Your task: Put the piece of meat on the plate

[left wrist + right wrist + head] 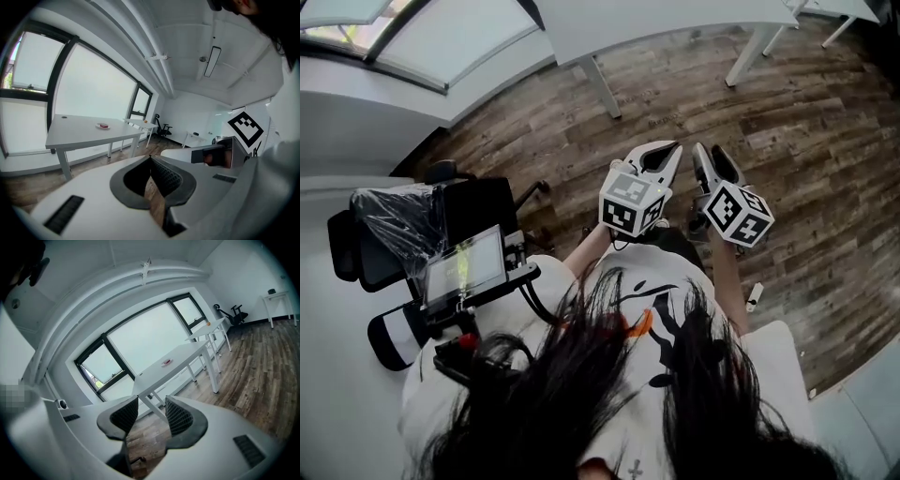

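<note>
Well apart from the table (70,127), left gripper (151,158) closed empty, right gripper (152,401) slightly parted, empty; the reddish meat (104,124) seemingly lies on the plate (97,125) already.

We look down and see long dark hair (572,394) spilling over a white T-shirt (769,375) with a black-and-orange graphic print (661,328) on its front. Out ahead are the white plastic left gripper (670,148) and the grey-and-white right gripper (710,152). Each carries a cube (633,204) faced with black-and-white square markers.

In the left gripper view we get a smooth white shell, dark grey jaw tips, black diamond-ribbed pads (164,176) and dark slotted vents (65,214) set into the shell on either side. The right gripper view gives us the same build, with a white shell, ribbed dark pads (180,416) and slotted vents.
</note>
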A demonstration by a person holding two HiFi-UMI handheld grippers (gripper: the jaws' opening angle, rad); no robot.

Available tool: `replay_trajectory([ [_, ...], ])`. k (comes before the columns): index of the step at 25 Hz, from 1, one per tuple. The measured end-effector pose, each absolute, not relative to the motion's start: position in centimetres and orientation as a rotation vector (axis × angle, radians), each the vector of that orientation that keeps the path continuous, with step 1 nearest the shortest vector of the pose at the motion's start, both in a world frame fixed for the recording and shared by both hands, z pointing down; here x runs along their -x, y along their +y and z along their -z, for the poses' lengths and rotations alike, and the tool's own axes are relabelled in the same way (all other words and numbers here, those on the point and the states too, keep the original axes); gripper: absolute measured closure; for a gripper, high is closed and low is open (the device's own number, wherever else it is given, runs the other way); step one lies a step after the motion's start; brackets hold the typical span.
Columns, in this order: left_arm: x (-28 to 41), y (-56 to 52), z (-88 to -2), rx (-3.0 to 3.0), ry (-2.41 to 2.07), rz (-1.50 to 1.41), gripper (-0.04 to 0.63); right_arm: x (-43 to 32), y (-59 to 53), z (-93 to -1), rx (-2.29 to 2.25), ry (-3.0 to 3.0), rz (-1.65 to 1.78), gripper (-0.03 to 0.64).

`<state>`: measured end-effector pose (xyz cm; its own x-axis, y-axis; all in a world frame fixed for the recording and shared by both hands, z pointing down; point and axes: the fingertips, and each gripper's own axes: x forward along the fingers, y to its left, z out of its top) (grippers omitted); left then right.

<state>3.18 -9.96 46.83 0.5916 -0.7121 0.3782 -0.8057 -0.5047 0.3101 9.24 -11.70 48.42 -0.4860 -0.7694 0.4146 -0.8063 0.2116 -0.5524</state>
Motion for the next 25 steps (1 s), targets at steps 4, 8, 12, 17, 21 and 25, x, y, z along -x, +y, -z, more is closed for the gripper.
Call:
replay_trajectory([
  [4,-2.6,-8.1,-46.1,-2.363,-1.250,-0.274,0.589,-8.6,-9.7,-47.6,-1.533,-2.436,-1.138,0.430],
  [8,-1.8,-6.9,-45.3,-2.370,-1.264,-0.249,0.589,-7.6,-8.3,-46.6,-1.534,-2.455,-1.113,0.430],
  [12,-0.4,-7.9,-45.9,-2.369,-1.236,-0.280,0.589,-6.3,-9.9,-46.7,-1.552,-2.441,-1.131,0.430],
  [17,3.7,-5.1,-45.0,-2.404,-1.226,-0.262,0.589,-2.7,-7.0,-46.2,-1.608,-2.432,-1.123,0.430],
  [21,7.2,-3.0,-44.5,-2.426,-1.210,-0.257,0.589,0.6,-4.9,-45.7,-1.643,-2.431,-1.107,0.430],
  [25,10.8,-0.1,-45.0,-2.444,-1.175,-0.257,0.589,4.2,-2.0,-45.7,-1.698,-2.421,-1.087,0.430],
])
